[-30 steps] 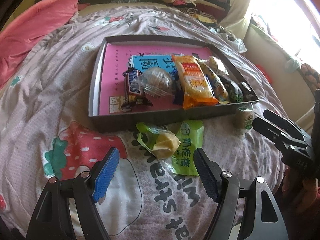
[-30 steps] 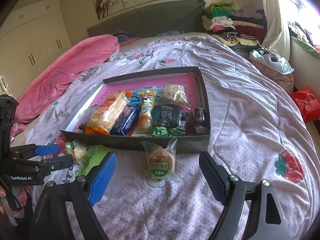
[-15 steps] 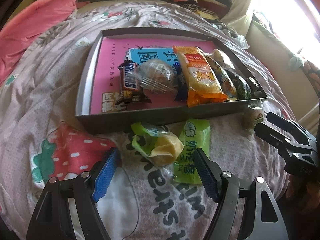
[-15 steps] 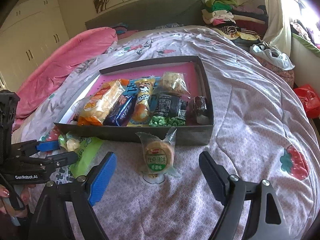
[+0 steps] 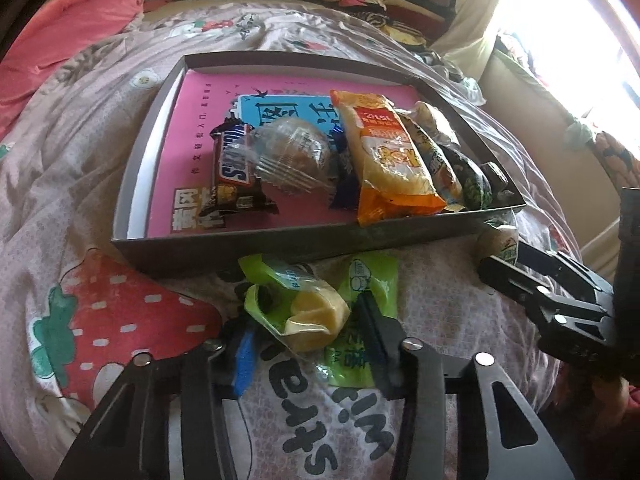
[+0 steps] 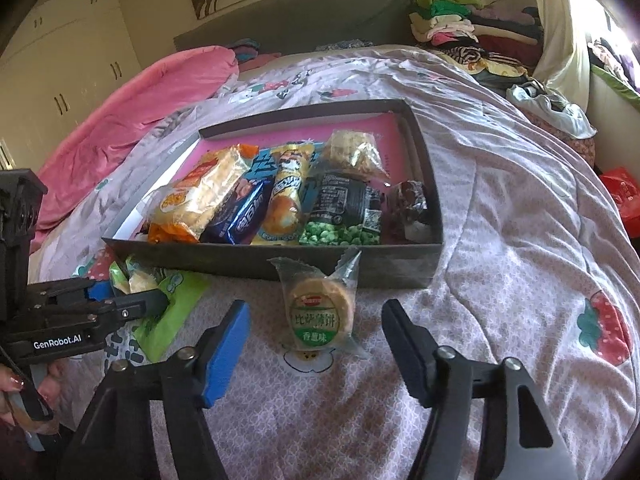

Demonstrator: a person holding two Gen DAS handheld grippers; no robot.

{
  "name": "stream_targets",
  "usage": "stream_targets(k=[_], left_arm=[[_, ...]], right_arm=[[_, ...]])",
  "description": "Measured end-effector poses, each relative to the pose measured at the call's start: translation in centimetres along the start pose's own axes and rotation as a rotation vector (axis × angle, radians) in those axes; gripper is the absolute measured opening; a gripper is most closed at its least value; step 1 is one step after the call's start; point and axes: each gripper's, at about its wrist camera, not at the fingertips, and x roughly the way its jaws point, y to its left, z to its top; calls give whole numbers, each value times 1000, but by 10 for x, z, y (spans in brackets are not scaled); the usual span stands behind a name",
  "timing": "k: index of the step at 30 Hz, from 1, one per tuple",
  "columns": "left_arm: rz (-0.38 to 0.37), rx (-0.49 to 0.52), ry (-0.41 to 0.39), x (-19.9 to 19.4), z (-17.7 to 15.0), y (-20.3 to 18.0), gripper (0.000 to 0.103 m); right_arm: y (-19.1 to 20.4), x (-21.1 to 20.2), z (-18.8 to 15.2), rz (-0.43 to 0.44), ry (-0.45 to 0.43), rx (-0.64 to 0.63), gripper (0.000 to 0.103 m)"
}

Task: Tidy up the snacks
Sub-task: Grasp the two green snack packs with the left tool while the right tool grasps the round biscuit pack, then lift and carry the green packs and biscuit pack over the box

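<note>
Covering the bed: pale pink quilt printed with strawberries.
Box: shallow grey cardboard tray with pink floor, on the quilt, holding many wrapped snacks.
Right gripper: jaws have just been narrowing, pads apart, either side of the clear-wrapped round biscuit with green label, not touching it.
Left gripper: jaws have just been closing, pinching the green-wrapped yellow cake just before the tray.

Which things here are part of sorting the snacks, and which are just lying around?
For the job: grey box, yellow cake packet, green sachet, round biscuit packet, left gripper, right gripper.
Lying about: pink quilt, folded clothes, red bag.
</note>
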Motion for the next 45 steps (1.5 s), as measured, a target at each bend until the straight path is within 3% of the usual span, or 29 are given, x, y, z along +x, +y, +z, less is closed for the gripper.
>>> stream_targets(k=[9, 22, 45], left_arm=[[3, 15, -7, 0, -1, -1, 39], [-18, -1, -30, -27, 0, 4, 38], [40, -64, -128, -77, 11, 25, 38]], right_arm=[[1, 8, 1, -3, 10, -21, 35], [6, -20, 6, 90, -95, -31, 34], [8, -34, 9, 102, -145, -28, 35]])
